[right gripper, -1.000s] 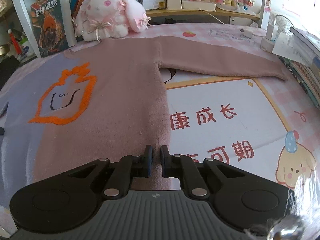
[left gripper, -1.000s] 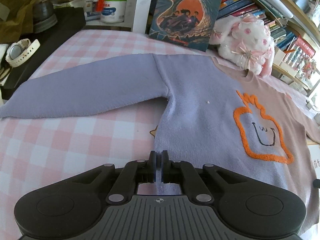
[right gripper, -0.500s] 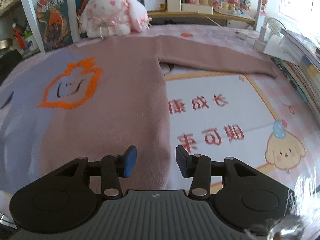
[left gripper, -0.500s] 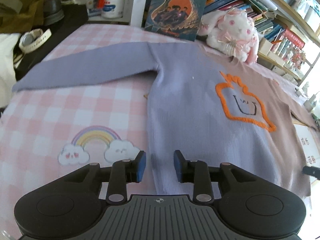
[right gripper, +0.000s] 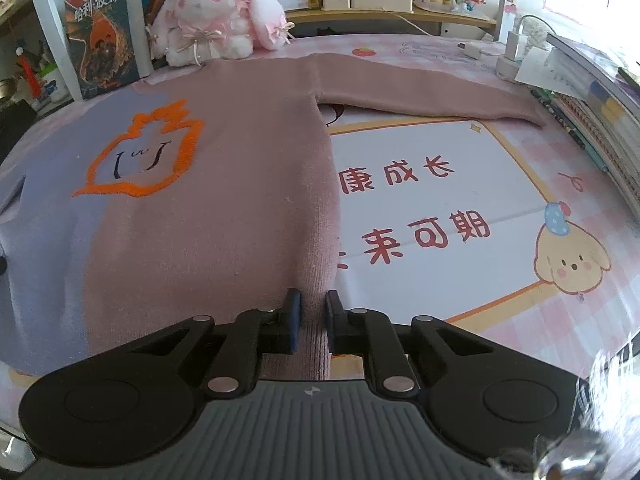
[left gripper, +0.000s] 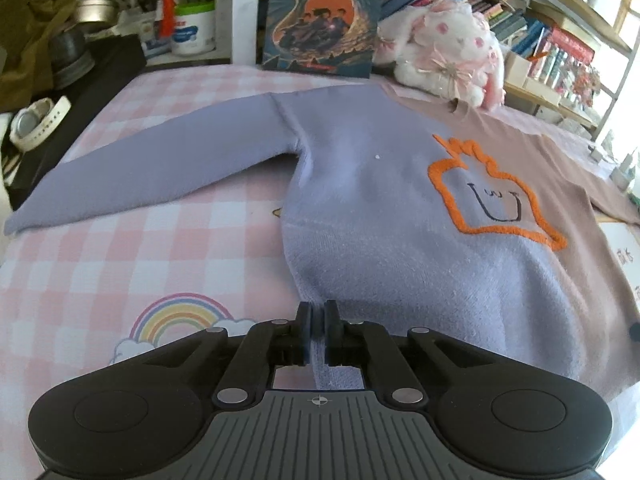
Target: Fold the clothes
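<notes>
A sweater, lavender on one half (left gripper: 360, 208) and dusty pink on the other (right gripper: 240, 200), lies flat on the table with an orange outline figure on its chest. Both sleeves are spread out, the lavender one (left gripper: 160, 168) to the left and the pink one (right gripper: 420, 92) to the right. My left gripper (left gripper: 318, 322) is shut on the lavender hem corner, and the cloth rises in a ridge toward it. My right gripper (right gripper: 313, 316) is shut on the pink hem corner, with fabric pinched between its fingers.
A plush rabbit (left gripper: 448, 48) and an upright book (left gripper: 320, 16) stand just behind the collar. A white watch (left gripper: 36, 124) lies at the far left. Stacked books (right gripper: 600, 120) and a charger (right gripper: 508, 56) line the right edge. A printed mat (right gripper: 440, 200) lies under the sweater.
Half a second ago both grippers stood open just short of the hem. Both have since moved in and closed on the hem corners, and the fabric bunches up at each.
</notes>
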Action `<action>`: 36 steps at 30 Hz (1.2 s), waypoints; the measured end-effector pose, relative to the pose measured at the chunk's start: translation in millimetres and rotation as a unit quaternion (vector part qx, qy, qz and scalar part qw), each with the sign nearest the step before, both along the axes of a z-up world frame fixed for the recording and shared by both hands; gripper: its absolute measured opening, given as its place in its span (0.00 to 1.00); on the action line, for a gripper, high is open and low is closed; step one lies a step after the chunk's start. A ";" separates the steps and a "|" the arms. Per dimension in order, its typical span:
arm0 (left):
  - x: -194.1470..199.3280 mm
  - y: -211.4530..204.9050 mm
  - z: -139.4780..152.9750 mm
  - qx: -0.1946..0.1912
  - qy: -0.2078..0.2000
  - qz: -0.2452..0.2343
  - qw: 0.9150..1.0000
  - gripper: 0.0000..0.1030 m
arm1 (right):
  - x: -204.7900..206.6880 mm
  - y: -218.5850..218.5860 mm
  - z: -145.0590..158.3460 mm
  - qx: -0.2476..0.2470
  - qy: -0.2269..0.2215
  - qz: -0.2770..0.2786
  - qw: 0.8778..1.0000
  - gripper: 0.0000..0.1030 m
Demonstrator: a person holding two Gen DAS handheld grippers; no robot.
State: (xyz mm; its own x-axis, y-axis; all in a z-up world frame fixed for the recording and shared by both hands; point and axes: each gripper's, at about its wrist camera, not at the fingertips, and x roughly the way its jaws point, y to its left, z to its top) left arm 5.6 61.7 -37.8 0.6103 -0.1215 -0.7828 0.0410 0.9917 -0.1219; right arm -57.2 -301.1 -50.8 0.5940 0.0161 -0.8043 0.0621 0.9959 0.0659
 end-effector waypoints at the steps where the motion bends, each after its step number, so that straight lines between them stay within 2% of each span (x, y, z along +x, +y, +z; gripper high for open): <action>1: 0.5 0.2 0.0 0.001 0.000 -0.002 1.000 0.04 | -0.2 1.1 0.4 -0.003 0.001 0.000 1.000 0.11; 9: -4.8 3.2 2.7 0.009 0.004 -0.019 1.000 0.04 | -3.6 6.9 -0.7 -0.017 -0.003 0.000 1.000 0.11; 14: -20.1 4.5 2.9 0.009 0.005 -0.009 1.000 0.07 | -2.1 2.9 -1.1 -0.011 -0.007 -0.011 1.000 0.12; 19: -33.5 -3.5 3.8 0.032 -0.009 0.000 0.999 0.09 | -4.1 4.3 -2.2 -0.020 -0.013 -0.001 1.000 0.13; 22: -42.8 -8.9 8.0 0.041 -0.011 0.017 0.999 0.12 | -4.2 2.0 -2.5 -0.025 -0.015 0.003 1.000 0.21; 24: -50.2 -12.1 13.5 0.037 -0.013 0.032 0.999 0.18 | -5.0 -0.1 -2.4 -0.031 -0.015 0.003 0.999 0.35; 25: -55.8 -15.3 18.4 0.031 -0.020 0.038 0.999 0.19 | -4.8 -2.3 -1.8 -0.030 -0.013 0.004 0.999 0.38; 28: -66.0 -27.5 29.7 0.036 -0.047 0.044 0.997 0.35 | -7.7 -6.8 5.2 -0.013 -0.022 0.013 1.000 0.43; 30: -70.3 -36.5 36.5 0.046 -0.060 0.053 0.996 0.46 | -11.6 -5.5 12.3 -0.009 -0.037 0.022 0.999 0.59; 31: -72.5 -39.8 39.8 0.045 -0.065 0.056 0.995 0.48 | -13.5 -4.3 16.0 -0.006 -0.045 0.030 0.999 0.62; 33: -76.8 -44.9 45.2 0.035 -0.074 0.067 0.994 0.54 | -18.8 -2.2 21.3 -0.004 -0.057 0.041 0.998 0.76; 36: -84.4 -53.2 51.2 0.021 -0.081 0.083 0.993 0.64 | -28.6 0.1 26.2 -0.002 -0.072 0.052 0.996 0.83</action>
State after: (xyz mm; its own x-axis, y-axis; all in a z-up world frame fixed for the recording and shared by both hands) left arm -78.8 8.5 13.4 0.7377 0.0221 -0.6748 -0.1077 0.9905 -0.0854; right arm -85.9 -300.9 -24.5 0.6984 0.0802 -0.7112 -0.0513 0.9968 0.0620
